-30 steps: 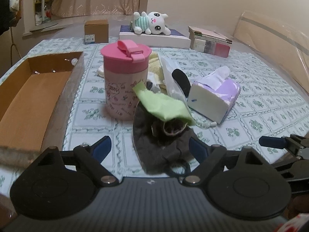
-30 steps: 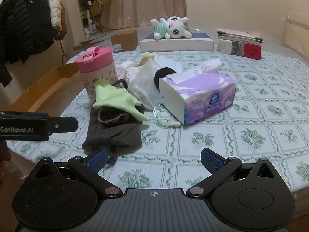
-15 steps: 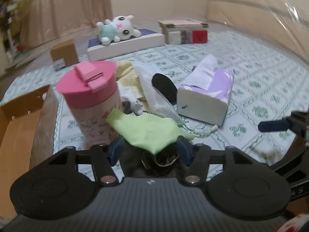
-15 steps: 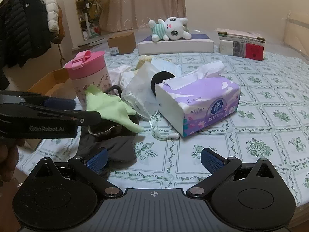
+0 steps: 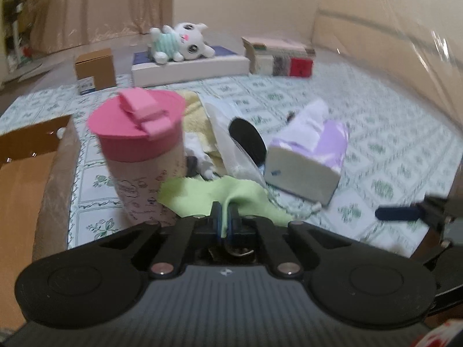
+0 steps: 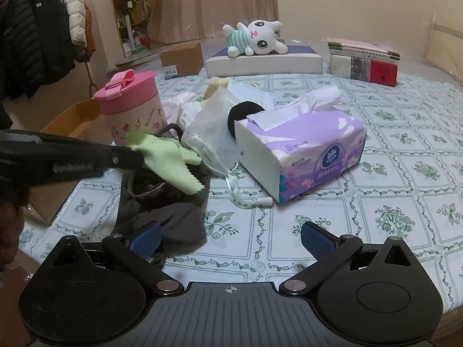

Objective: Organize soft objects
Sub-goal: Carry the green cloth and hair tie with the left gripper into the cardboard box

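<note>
My left gripper [image 5: 224, 217] is shut on a light green cloth [image 5: 208, 193], pinching its near edge. In the right wrist view the same gripper [image 6: 136, 154] holds the green cloth [image 6: 170, 163] lifted above a dark grey garment [image 6: 170, 211] on the patterned tablecloth. My right gripper [image 6: 230, 238] is open and empty, low at the table's front edge, its left finger by the grey garment. White and yellow cloths [image 6: 188, 107] and a clear bag [image 6: 211, 141] lie behind.
A pink-lidded cup [image 6: 131, 110] stands left of the pile. A purple tissue pack [image 6: 303, 156] lies to the right. An open cardboard box [image 5: 26, 167] sits at the left edge. A plush bunny [image 6: 254, 39], books [image 6: 364, 57] and a small carton [image 6: 182, 59] are at the back.
My left gripper closed from open onto the green cloth and raised it off the grey garment. My right gripper stayed open and shifted slightly closer.
</note>
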